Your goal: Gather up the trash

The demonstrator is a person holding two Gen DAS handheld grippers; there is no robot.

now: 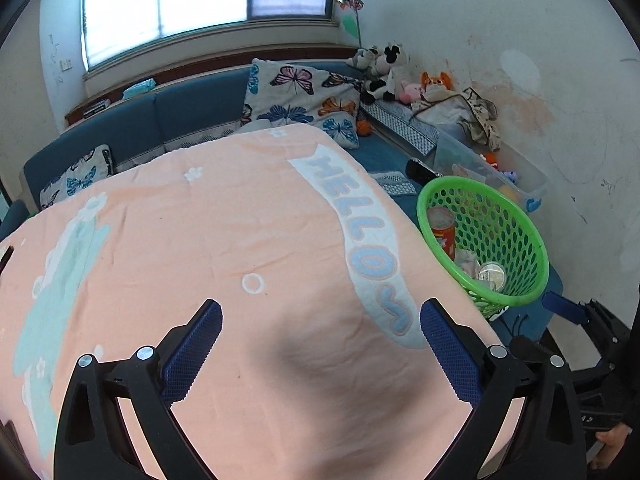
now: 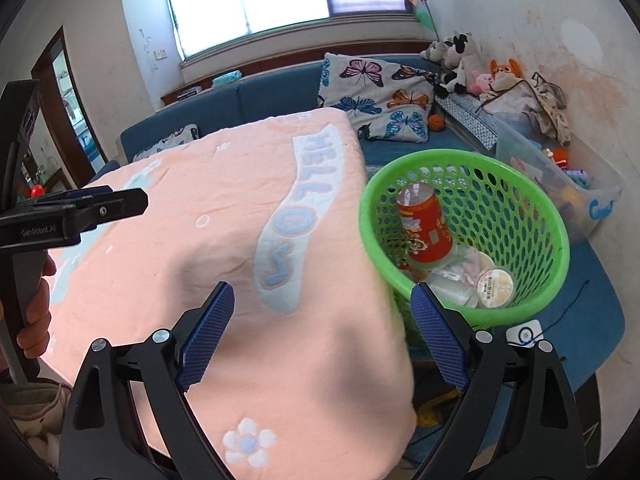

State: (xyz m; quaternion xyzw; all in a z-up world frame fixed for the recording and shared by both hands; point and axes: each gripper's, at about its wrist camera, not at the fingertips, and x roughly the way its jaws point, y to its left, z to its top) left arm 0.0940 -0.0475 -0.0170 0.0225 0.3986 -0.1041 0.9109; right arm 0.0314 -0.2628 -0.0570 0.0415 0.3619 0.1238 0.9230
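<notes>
A green mesh basket [image 2: 516, 216] [image 1: 512, 240] stands on the floor beside the table's right edge. Inside lie a red can [image 2: 426, 228] [image 1: 442, 232], a round white lid [image 2: 496, 288] [image 1: 492, 274] and pale wrappers. My right gripper [image 2: 322, 332] hangs open over the table's right corner, nothing between its fingers. My left gripper [image 1: 320, 344] is open over the pink cloth, also with nothing in it; it shows side-on in the right wrist view [image 2: 116, 204], held by a hand [image 2: 38, 316].
A pink "HELLO" cloth [image 1: 200, 260] [image 2: 220, 240] covers the table. Behind it runs a blue sofa [image 1: 132, 124] with butterfly cushions [image 2: 376, 92] and plush toys [image 2: 460, 60]. A clear plastic bin [image 2: 560, 176] sits right of the basket on a blue rug [image 2: 592, 320].
</notes>
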